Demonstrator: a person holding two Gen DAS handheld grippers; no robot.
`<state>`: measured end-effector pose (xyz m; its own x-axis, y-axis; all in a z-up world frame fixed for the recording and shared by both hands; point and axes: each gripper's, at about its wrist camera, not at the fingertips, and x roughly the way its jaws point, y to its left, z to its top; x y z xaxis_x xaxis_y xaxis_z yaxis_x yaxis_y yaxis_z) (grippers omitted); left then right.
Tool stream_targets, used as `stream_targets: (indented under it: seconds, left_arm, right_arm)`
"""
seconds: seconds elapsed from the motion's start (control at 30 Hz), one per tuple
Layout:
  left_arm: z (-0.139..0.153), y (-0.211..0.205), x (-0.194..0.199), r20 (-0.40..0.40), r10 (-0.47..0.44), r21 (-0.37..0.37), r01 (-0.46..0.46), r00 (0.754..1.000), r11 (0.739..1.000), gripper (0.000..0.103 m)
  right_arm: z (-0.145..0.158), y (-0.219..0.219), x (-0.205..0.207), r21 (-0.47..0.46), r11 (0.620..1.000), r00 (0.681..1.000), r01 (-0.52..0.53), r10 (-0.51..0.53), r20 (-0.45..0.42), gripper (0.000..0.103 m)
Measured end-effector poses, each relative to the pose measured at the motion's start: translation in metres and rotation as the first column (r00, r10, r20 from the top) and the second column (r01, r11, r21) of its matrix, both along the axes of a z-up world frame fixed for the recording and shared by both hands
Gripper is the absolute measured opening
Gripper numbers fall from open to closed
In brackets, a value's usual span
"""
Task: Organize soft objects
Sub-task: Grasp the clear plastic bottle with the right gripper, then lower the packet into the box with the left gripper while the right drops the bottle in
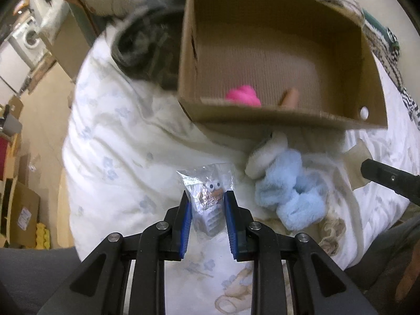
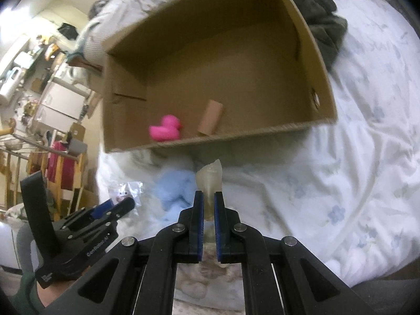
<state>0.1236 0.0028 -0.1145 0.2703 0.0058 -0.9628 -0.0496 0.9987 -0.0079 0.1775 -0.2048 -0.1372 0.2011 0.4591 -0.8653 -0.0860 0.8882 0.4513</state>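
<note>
A cardboard box [image 1: 288, 120] [image 2: 236, 137] stands on a white floral bed cover. Inside lie a pink toy duck [image 2: 166, 129] [image 1: 244, 95] and a brown cardboard tube [image 2: 210, 117] [image 1: 290, 97]. My left gripper [image 1: 206, 197] is closed around a small toy with googly eyes in a clear plastic bag [image 1: 207, 191], low over the cover. My right gripper [image 2: 209, 197] is shut on a pale translucent soft object [image 2: 210, 177], in front of the box. A light blue fluffy item [image 1: 291, 197] [image 2: 173, 186] lies between the grippers, with a white fluffy piece [image 1: 265, 157] beside it.
A dark fuzzy blanket [image 1: 147, 50] [image 2: 325, 29] lies behind the box. The bed edge falls to a floor with cardboard boxes [image 1: 23, 210] at left. Shelves and clutter [image 2: 52, 99] stand beyond the bed. The left gripper shows in the right wrist view [image 2: 115, 207].
</note>
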Motion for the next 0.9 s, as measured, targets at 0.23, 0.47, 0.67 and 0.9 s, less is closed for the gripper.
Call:
stream_targets:
  seconds: [0.23,0.47,0.67,0.9]
  left_arm:
    - [0.043,0.001,-0.003,0.171,0.003,0.048,-0.011,0.985,0.999,0.022]
    - [0.092,-0.001,0.006,0.298,-0.02,0.03,0.011,0.955,0.999,0.022]
    - [0.123,-0.005,0.026,0.355,-0.065,0.047,0.052,0.933,0.998,0.022]
    - [0.131,-0.003,0.066,0.353,-0.043,-0.001,0.046,0.934,0.999,0.022]
  right_arm:
    - [0.035,0.001,-0.004,0.09,0.996,0.991,-0.023,0.011,0.133,0.009]
    - [0.081,-0.01,-0.005,0.141,0.99,0.956,-0.017,-0.025,0.291,0.009]
    - [0.102,-0.023,0.007,0.18,0.983,0.942,0.018,-0.077,0.326,0.009]
    - [0.115,-0.03,0.028,0.14,0.99,0.931,0.012,-0.062,0.361,0.009]
